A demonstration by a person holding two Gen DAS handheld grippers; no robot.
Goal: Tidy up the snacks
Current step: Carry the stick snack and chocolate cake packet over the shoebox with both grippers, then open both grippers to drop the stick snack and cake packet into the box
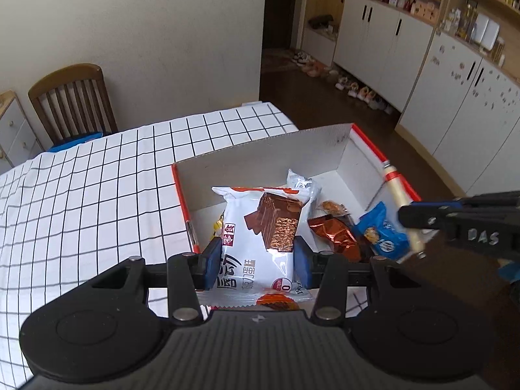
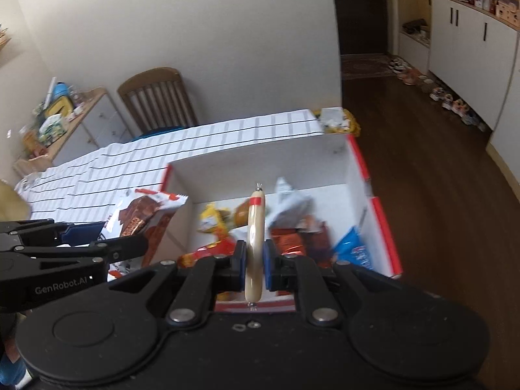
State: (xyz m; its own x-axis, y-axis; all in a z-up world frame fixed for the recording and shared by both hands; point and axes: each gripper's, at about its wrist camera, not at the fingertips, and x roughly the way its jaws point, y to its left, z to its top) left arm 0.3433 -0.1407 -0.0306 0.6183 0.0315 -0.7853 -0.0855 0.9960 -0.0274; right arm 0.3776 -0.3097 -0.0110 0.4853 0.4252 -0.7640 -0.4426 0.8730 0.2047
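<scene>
My left gripper (image 1: 256, 260) is shut on a white chocolate wafer packet (image 1: 260, 227), its blue pads pressing both sides, held over the near left part of a red-rimmed white box (image 1: 260, 149). My right gripper (image 2: 254, 260) is shut on a beige sausage stick (image 2: 256, 221) with a red band, upright above the box (image 2: 260, 159). In the box lie an orange foil packet (image 1: 334, 234), a blue packet (image 1: 380, 230), a silver packet and a yellow one. In the left wrist view the right gripper (image 1: 412, 224) and the sausage (image 1: 398, 191) enter from the right. The right wrist view has the wafer packet (image 2: 143, 217) at left.
The box stands at the right end of a table with a black-and-white checked cloth (image 1: 97, 178). A wooden chair (image 1: 71, 97) is behind the table. A yellow-white packet (image 2: 336, 120) lies at the far corner. White cabinets (image 1: 455, 104) and shoes line the floor at right.
</scene>
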